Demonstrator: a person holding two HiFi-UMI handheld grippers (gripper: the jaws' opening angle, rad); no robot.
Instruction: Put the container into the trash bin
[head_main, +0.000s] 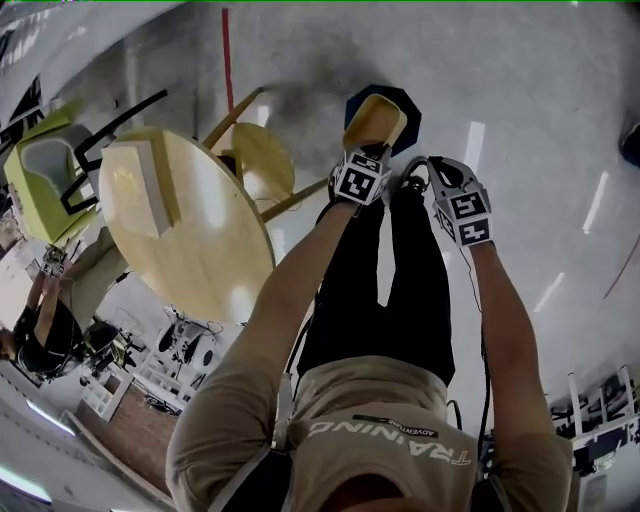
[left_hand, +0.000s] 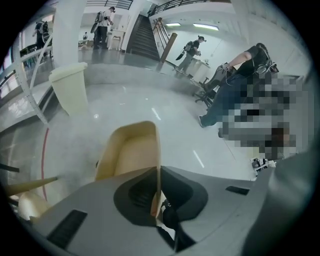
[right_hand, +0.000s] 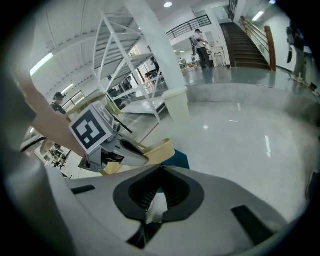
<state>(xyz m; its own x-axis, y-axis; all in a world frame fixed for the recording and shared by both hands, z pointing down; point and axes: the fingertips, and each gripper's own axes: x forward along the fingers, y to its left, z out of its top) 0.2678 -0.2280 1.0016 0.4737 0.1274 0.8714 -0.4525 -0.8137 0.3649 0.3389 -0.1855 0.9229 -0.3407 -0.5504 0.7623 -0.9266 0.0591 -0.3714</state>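
Observation:
A tan open container (head_main: 375, 120) hangs just above a dark blue trash bin (head_main: 403, 103) on the floor. My left gripper (head_main: 365, 160) is shut on the container's wall. In the left gripper view the thin wall runs between the pads, at my left gripper (left_hand: 158, 172), and the container (left_hand: 127, 150) fills the middle. My right gripper (head_main: 425, 178) is beside it, to the right, and touches nothing. In the right gripper view my right gripper (right_hand: 161, 171) has its tips together. Past it are the container (right_hand: 159, 150) and the teal bin (right_hand: 179, 160).
A round pale wooden table (head_main: 200, 240) with a flat box on it stands left of me, with a yellow stool (head_main: 262, 158) and a green chair (head_main: 40, 170) nearby. A white bin (left_hand: 70, 90) stands farther off. People (left_hand: 192, 50) stand in the hall behind.

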